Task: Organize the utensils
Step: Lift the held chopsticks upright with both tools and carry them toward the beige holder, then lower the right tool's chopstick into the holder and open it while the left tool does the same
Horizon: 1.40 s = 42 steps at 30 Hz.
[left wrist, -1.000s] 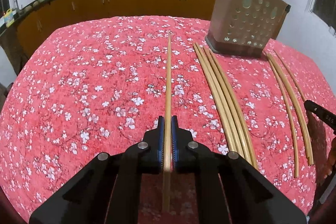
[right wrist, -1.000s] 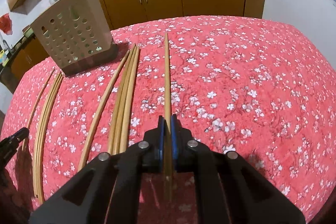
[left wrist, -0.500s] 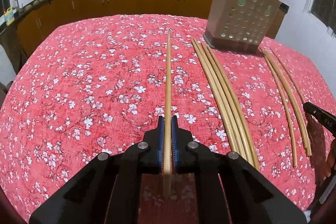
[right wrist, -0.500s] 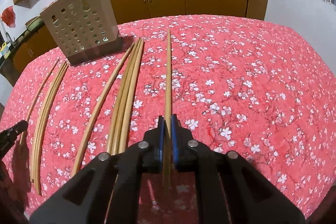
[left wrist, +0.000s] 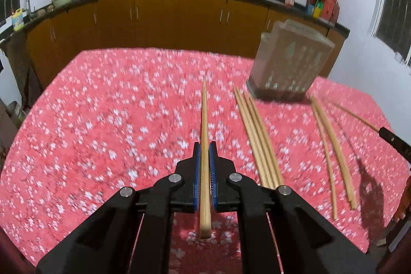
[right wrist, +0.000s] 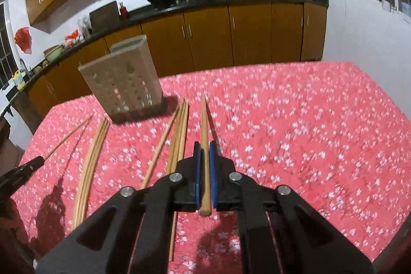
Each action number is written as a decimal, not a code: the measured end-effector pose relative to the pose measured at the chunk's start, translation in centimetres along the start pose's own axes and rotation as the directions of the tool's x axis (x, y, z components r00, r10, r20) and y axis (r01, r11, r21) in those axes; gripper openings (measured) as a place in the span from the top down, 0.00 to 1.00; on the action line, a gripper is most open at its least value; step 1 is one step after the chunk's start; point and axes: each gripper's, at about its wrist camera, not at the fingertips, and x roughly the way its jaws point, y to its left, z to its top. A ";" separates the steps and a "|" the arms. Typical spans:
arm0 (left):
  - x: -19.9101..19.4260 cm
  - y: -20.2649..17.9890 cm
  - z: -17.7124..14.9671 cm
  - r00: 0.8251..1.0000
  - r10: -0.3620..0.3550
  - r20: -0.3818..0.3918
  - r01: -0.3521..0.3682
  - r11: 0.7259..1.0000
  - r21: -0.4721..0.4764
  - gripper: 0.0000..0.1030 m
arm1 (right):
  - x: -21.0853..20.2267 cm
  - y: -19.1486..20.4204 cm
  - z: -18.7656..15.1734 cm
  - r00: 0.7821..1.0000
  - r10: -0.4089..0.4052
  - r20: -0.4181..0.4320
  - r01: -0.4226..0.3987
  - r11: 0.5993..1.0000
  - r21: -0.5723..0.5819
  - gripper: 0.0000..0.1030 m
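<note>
Table (left wrist: 77,135) under a red flowered cloth, kitchen cupboards (right wrist: 205,37) behind it. Toward the far edge stands a beige holder (right wrist: 123,84) with holes in its wall, upright, top open.

Loose chopsticks on the cloth in two lots: one bundle (left wrist: 259,140) just in front of the holder, and a second bundle (left wrist: 331,145) further out to the side, well apart from the first.

Left gripper (left wrist: 205,163) is pinching a single chopstick (left wrist: 204,120) between its blue pads, stick running straight out ahead, its tip off the cloth. Right gripper (right wrist: 204,166) is likewise pinching its own chopstick (right wrist: 204,120), with a thin shadow beside it on the cloth (so it is in the air too).

Both views are smeared, so the hands are moving.

Step in hand, as I judge it: carry phase, one stick per hand, on the way to the holder. Nothing shows inside the holder from here.

Next move calls for lifting each stick above the rim, tipping it near vertical, and lining it over the open top before the pads let go. Two long sticks converging on one opening could cross, so one at a time looks safer.
</note>
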 end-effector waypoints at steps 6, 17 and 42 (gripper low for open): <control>-3.1 0.4 2.6 0.993 -0.014 0.119 0.019 0.999 -0.037 0.93 | -2.8 0.2 1.9 0.992 -0.013 0.125 0.014 1.000 -0.007 0.93; -5.1 0.6 7.1 0.970 0.024 0.243 -0.014 0.999 -0.045 0.93 | -5.0 0.3 5.8 0.967 -0.013 0.253 0.013 1.000 0.003 0.93; -10.4 -6.4 18.5 0.800 -0.115 0.589 0.163 0.986 -0.028 0.93 | -6.8 7.4 17.1 0.882 0.222 0.416 -0.195 0.975 -0.108 0.93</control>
